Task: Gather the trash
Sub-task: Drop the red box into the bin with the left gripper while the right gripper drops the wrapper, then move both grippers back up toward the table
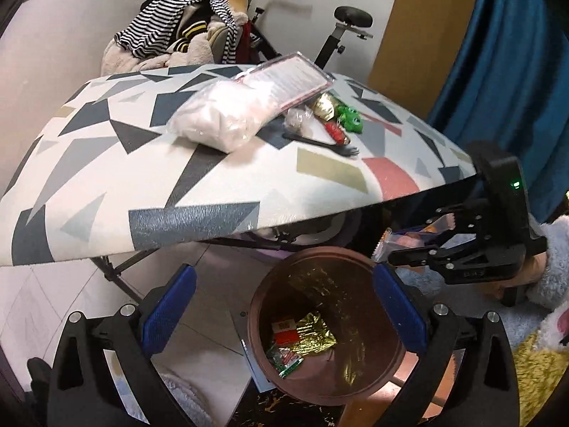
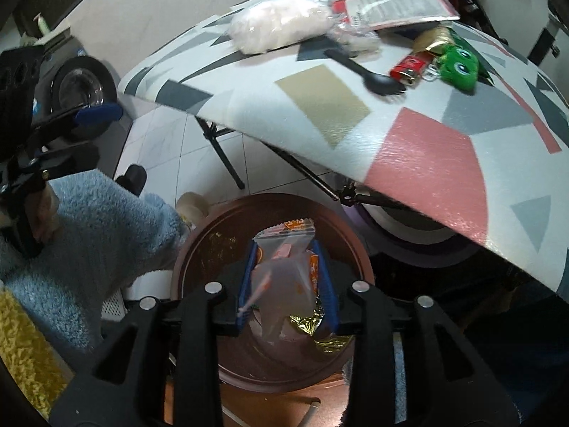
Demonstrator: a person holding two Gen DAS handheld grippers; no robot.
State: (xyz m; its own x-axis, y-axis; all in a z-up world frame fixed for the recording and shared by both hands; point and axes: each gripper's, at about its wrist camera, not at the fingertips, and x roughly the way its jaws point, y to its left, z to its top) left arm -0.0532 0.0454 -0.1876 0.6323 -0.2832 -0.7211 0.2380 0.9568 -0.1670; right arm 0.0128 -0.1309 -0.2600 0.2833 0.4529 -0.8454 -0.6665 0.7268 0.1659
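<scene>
The right hand-held gripper (image 2: 286, 284) is pinching a clear orange-printed plastic wrapper (image 2: 284, 267) above the round brown bin (image 2: 199, 245), while the left hand-held gripper (image 1: 282, 306), at nine o'clock, is hanging spread.

Left gripper (image 1: 281, 306) jaws spread wide, nothing between them; right gripper (image 2: 287, 281) clamped (blue pads pinching something), fuzzy-sleeved arms.

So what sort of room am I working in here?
Most likely a lived-in room at home, not a kitchen or workshop: an exercise bike with clothes heaped beside it, a folding table in a geometric-print cover, and a small brown bin on tiled floor.
</scene>
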